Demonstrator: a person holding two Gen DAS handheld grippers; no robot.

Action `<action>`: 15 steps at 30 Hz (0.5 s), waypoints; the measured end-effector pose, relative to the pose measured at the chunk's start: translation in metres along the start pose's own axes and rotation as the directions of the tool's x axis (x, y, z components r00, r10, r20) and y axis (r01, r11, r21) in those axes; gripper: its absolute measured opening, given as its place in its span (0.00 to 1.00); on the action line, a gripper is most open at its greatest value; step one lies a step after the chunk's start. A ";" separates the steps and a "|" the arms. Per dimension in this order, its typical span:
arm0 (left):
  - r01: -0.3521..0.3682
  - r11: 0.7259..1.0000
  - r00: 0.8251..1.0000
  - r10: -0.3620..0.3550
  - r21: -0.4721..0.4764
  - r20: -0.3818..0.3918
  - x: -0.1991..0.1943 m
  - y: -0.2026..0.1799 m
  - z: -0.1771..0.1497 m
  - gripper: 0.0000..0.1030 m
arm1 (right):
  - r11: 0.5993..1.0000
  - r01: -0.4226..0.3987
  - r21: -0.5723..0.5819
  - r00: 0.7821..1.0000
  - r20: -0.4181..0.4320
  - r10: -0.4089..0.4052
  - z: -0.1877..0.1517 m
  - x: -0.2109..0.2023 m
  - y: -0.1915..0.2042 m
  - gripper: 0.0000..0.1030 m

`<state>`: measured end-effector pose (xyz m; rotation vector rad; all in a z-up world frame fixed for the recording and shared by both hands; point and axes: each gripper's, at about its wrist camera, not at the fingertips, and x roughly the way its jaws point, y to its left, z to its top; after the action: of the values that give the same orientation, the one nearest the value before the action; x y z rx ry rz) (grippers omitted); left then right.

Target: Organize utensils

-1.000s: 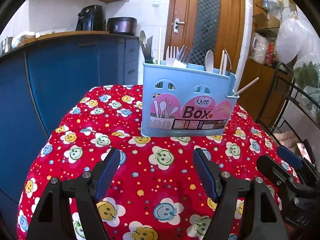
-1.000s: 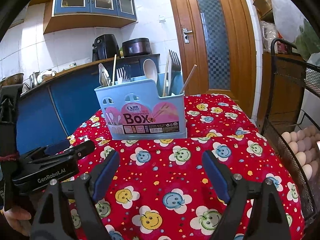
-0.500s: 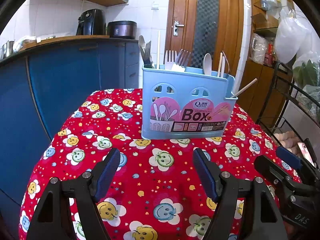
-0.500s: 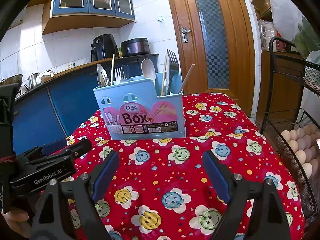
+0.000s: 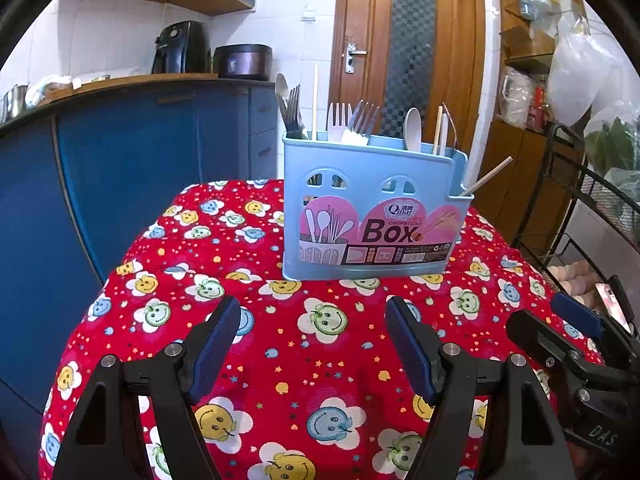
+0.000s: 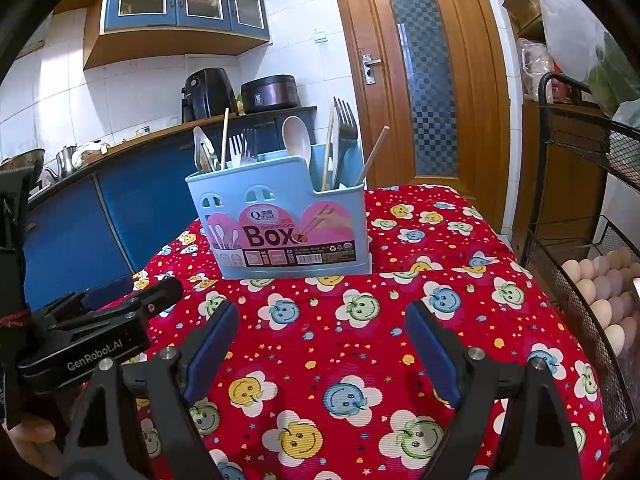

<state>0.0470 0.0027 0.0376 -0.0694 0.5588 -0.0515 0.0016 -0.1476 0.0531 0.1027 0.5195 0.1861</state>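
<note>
A light blue utensil box (image 5: 372, 216) stands upright on the red smiley-print tablecloth (image 5: 312, 340); it also shows in the right wrist view (image 6: 280, 224). Forks (image 5: 360, 124), a white spoon (image 5: 413, 130) and chopsticks (image 5: 486, 176) stick out of it. My left gripper (image 5: 312, 344) is open and empty, low over the cloth in front of the box. My right gripper (image 6: 320, 348) is open and empty, beside the left one. The right gripper shows at the left view's right edge (image 5: 560, 340), the left gripper at the right view's left edge (image 6: 104, 320).
Blue kitchen cabinets (image 5: 120, 184) stand left of the table. A black wire rack (image 6: 580, 240) holding eggs (image 6: 600, 284) stands close at the right. A wooden door (image 5: 408, 52) is behind the box.
Both views have tilted up and shifted slightly, so the box sits a little lower in the frames. Both grippers stay open and empty.
</note>
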 end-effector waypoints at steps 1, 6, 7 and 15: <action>-0.001 1.000 1.000 0.001 0.000 0.000 0.000 0.000 0.000 0.74 | 1.000 0.000 0.001 1.000 0.000 0.000 0.000 0.000 0.000 0.84; -0.001 1.000 1.000 0.001 -0.001 -0.001 0.000 -0.001 -0.001 0.74 | 1.000 0.000 0.002 1.000 -0.001 0.000 0.000 0.000 0.000 0.84; -0.001 1.000 1.000 0.001 -0.001 -0.002 0.000 0.000 0.000 0.74 | 1.000 0.000 0.001 1.000 -0.001 0.000 0.000 0.000 0.000 0.84; 0.001 1.000 1.000 -0.001 0.005 0.002 -0.001 0.001 0.000 0.74 | 1.000 0.001 -0.001 1.000 0.000 -0.001 0.000 0.000 0.000 0.84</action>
<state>0.0466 0.0041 0.0383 -0.0652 0.5563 -0.0535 0.0015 -0.1472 0.0529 0.1016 0.5194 0.1858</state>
